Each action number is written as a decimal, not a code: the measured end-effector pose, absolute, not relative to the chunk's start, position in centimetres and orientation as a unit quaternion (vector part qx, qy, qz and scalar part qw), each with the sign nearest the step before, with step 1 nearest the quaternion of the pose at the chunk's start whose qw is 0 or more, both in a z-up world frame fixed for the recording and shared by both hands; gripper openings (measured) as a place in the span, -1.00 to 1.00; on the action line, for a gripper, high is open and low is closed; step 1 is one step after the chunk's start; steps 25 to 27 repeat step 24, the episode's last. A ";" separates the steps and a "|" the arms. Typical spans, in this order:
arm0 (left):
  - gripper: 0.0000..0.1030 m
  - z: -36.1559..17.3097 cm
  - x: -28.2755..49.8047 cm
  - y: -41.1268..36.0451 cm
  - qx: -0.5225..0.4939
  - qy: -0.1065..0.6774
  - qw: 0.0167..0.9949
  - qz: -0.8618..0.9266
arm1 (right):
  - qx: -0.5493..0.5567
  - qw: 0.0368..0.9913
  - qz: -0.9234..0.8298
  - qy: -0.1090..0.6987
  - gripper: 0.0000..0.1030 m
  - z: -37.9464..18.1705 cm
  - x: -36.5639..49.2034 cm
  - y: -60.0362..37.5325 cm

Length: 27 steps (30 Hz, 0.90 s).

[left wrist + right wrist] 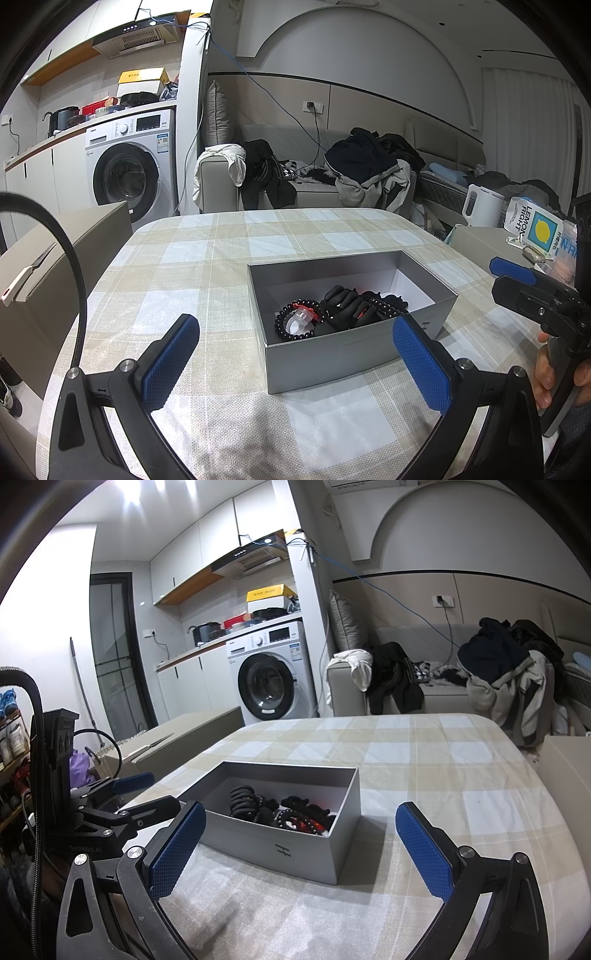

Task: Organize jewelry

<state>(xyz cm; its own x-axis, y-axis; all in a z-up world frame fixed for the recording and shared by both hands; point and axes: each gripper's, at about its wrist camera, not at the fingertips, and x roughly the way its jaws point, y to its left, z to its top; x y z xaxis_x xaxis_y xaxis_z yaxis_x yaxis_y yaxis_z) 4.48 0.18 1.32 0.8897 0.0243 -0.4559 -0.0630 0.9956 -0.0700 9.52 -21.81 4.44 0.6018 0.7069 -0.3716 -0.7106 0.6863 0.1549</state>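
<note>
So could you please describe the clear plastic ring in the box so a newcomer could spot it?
On the checked tablecloth stands an open grey box. Inside, at its left end in the left wrist view, a black bead bracelet loops around the ring, the only transparent piece among dark items.

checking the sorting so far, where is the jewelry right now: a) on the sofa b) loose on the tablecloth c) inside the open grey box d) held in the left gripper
c, the black bead bracelets and hair clips all lie inside the open grey box; both grippers are open and empty.
</note>
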 end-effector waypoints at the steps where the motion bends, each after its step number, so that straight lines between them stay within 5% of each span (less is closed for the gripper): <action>1: 0.98 1.3 4.5 0.2 -0.042 0.234 0.971 0.022 | -0.005 0.895 0.396 0.206 1.00 4.4 9.6 -21.8; 27: 0.98 1.3 4.4 0.1 -0.043 0.233 0.971 0.024 | -0.018 0.896 0.397 0.200 1.00 4.5 9.6 -21.4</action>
